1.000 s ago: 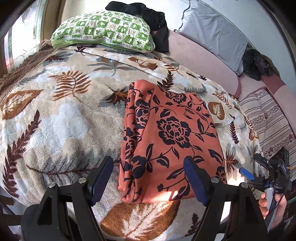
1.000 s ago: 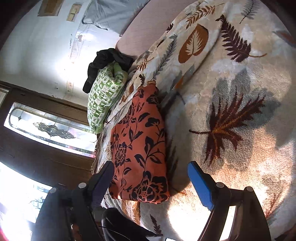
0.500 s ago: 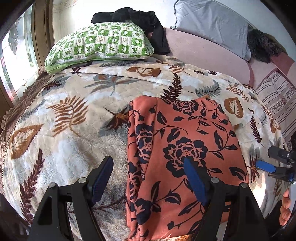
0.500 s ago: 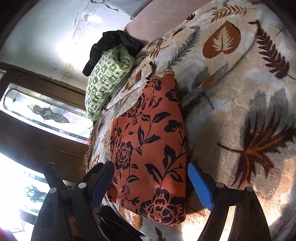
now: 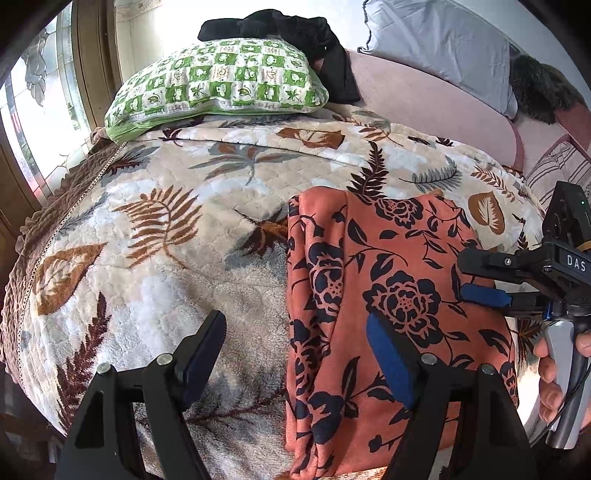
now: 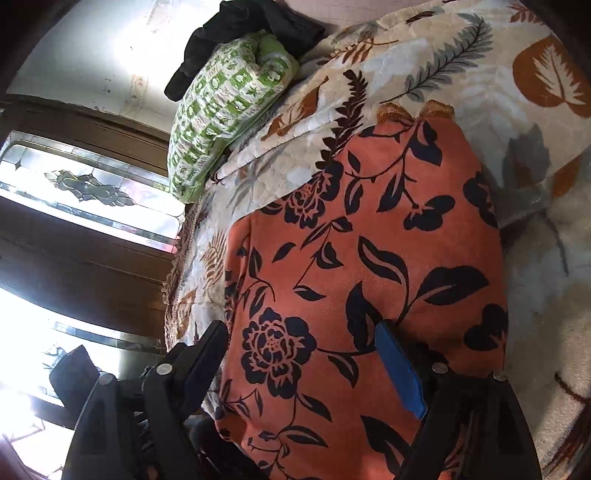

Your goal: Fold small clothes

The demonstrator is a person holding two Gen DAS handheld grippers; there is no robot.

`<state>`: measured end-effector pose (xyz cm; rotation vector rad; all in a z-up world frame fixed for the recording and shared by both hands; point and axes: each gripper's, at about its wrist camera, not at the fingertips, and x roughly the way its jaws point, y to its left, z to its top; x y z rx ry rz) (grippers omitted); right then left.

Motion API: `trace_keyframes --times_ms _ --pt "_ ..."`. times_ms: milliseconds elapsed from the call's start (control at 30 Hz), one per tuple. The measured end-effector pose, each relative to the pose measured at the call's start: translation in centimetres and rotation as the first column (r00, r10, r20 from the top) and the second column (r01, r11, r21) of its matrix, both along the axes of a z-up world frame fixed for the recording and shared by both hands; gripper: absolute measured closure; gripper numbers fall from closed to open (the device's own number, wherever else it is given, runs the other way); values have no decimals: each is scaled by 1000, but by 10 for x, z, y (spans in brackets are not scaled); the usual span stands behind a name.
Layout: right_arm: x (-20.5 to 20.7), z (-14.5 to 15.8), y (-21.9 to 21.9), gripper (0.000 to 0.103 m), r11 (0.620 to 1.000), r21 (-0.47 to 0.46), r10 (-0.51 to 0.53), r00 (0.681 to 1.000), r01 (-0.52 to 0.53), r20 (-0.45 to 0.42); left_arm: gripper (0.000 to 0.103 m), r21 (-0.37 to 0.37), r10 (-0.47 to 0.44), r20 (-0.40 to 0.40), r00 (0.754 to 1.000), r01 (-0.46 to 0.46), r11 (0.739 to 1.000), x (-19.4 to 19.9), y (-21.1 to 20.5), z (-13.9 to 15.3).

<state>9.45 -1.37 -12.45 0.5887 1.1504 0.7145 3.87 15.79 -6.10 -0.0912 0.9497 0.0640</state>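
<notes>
An orange cloth with a dark floral print (image 5: 388,310) lies folded into a long strip on the leaf-patterned blanket (image 5: 166,258). It fills the middle of the right wrist view (image 6: 362,280). My left gripper (image 5: 295,354) is open just above the cloth's near left edge, one finger over the blanket and the other over the cloth. My right gripper (image 6: 306,365) is open low over the cloth's near end. It also shows at the right of the left wrist view (image 5: 476,280), above the cloth's right edge.
A green patterned pillow (image 5: 218,85) and a black garment (image 5: 295,29) lie at the far end of the bed. A grey pillow (image 5: 439,44) and a pink sheet (image 5: 424,107) are behind. A window (image 6: 81,195) is at the left.
Both grippers have moved forward and in over the cloth. The right gripper has come from beside the bed to above the cloth's right edge. Both stay open.
</notes>
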Motion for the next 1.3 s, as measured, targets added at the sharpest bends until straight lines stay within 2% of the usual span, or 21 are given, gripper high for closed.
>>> trace_keyframes --times_ms 200,333,433,533,633,967,1300 --pt "-15 24 -10 18 999 41 -11 999 9 48 24 3 2 5 1000 -2 1000 -5 -2 4" --pt "-12 -1 -11 14 999 29 -11 1000 12 -24 24 22 -12 -10 1000 12 1000 -9 -8 7" --pt "-18 10 -18 14 998 56 -32 999 33 -13 24 48 -19 -3 1000 19 999 -13 -10 12" --pt "-32 34 -25 14 998 66 -19 998 15 65 24 50 -10 5 1000 10 999 -14 -10 16" --pt "-48 41 -40 14 996 84 -44 995 36 89 24 46 -4 8 1000 3 999 -16 -11 19" --pt "-87 25 -91 14 983 121 -147 988 140 49 24 59 -26 11 1000 25 998 -22 -24 22" --pt "-93 17 -100 14 978 129 -166 986 161 31 24 61 -25 13 1000 24 998 -23 -27 24"
